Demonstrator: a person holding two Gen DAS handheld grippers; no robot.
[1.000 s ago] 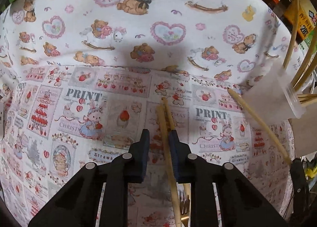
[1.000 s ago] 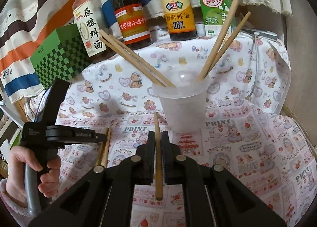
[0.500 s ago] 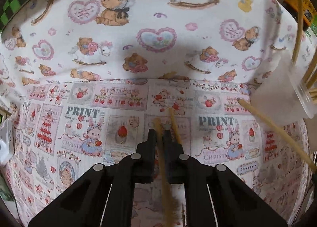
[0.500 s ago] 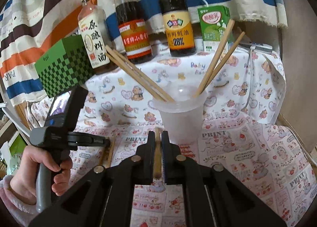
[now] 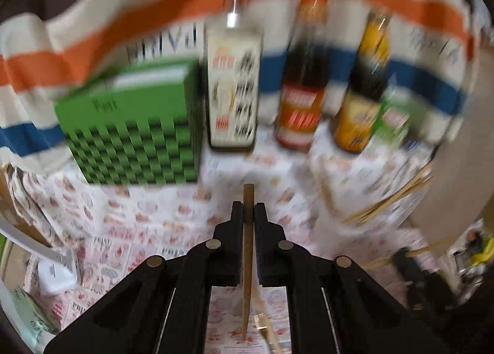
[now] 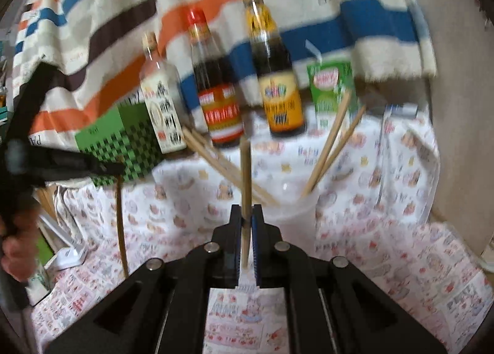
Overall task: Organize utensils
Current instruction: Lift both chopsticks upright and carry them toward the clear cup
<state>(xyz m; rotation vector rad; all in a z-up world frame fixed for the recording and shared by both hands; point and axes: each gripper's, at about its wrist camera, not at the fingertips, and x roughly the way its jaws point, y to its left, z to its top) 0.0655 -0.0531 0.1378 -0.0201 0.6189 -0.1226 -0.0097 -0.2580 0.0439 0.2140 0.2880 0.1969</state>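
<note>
My left gripper (image 5: 248,215): jaws clenched on one chopstick (image 5: 247,249), its blunt end poking out just past the tips, the thin end trailing back toward me.
My right gripper (image 6: 246,218): jaws clamped on a second chopstick (image 6: 245,181), standing nearly upright above the tips.
Desk (image 6: 401,261): covered in a pink printed cloth; both views are blurred.
Cup (image 6: 293,218): translucent plastic, just beyond my right jaws, with several chopsticks leaning out left and right.
Far left: green checkered box (image 5: 132,125).
Far back: three bottles (image 6: 219,88) in a row, a green carton (image 6: 332,91) to their right, striped cloth (image 5: 92,42) behind.
</note>
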